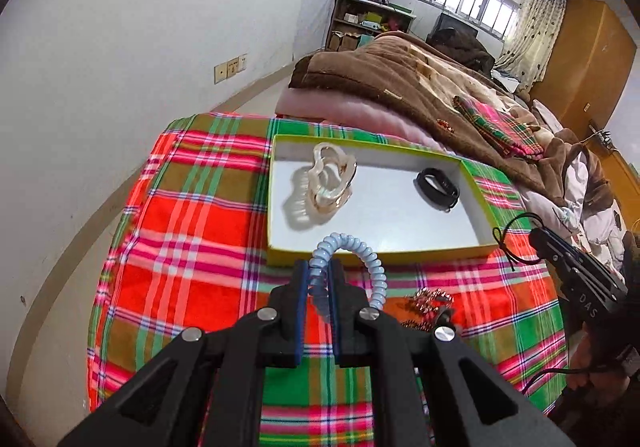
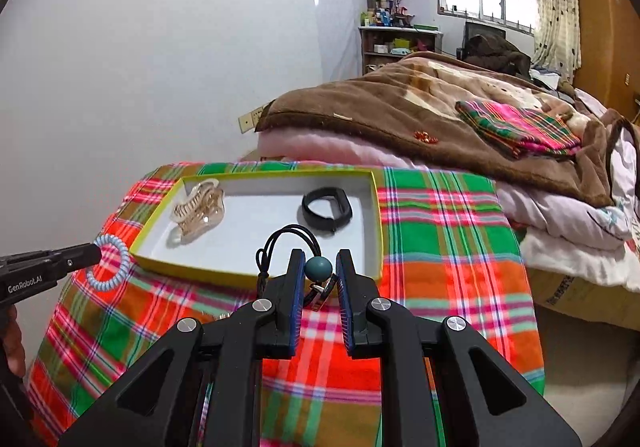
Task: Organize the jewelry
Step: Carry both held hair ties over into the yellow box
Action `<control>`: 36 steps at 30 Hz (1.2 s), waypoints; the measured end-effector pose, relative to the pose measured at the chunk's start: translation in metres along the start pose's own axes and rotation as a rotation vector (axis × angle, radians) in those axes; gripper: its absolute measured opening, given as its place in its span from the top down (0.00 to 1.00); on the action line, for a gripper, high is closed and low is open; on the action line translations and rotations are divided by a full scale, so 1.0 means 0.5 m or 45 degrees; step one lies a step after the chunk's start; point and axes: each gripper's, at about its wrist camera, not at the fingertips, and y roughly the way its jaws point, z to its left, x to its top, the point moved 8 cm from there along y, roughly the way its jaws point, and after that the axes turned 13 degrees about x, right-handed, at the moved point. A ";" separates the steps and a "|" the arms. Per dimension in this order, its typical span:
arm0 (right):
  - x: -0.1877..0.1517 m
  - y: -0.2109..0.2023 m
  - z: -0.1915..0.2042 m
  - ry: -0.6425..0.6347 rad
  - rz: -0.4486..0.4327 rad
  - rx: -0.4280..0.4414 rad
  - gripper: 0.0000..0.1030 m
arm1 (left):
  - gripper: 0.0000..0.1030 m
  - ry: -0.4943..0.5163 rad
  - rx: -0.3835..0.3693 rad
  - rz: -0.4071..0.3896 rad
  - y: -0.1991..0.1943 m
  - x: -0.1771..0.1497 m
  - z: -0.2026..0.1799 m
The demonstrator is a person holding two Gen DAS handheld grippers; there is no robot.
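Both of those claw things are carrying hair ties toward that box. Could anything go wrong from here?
Possibly. The left gripper pinches only one end of the blue coil hair tie, so it might snag the box rim. The right gripper holds the black cord tie with a teal bead loosely by the bead, so it may slip.

A pale blue spiral hair tie [image 1: 352, 259] is pinched between the left gripper [image 1: 319, 279] fingers, its loop arching up and to the right, just short of the shallow white box [image 1: 280, 207] with yellow-green rim ahead. A black cord tie with a teal bead [image 2: 319, 267] sits clamped in the right gripper [image 2: 319, 271], loop forward toward that box. Inside it lie a clear amber claw clip [image 1: 328, 183] far-left and a black band [image 1: 437, 188] far-right.
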 end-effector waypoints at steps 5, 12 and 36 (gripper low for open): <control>0.026 0.025 0.009 -0.024 0.007 0.011 0.84 | 0.90 -0.008 -0.011 0.014 0.014 0.014 -0.007; 0.064 0.079 0.011 -0.043 0.042 0.029 0.84 | 0.90 -0.029 -0.025 0.034 0.038 0.028 -0.021; 0.094 0.328 0.027 -0.010 0.289 0.155 0.84 | 0.90 -0.096 -0.005 0.165 0.163 0.032 -0.028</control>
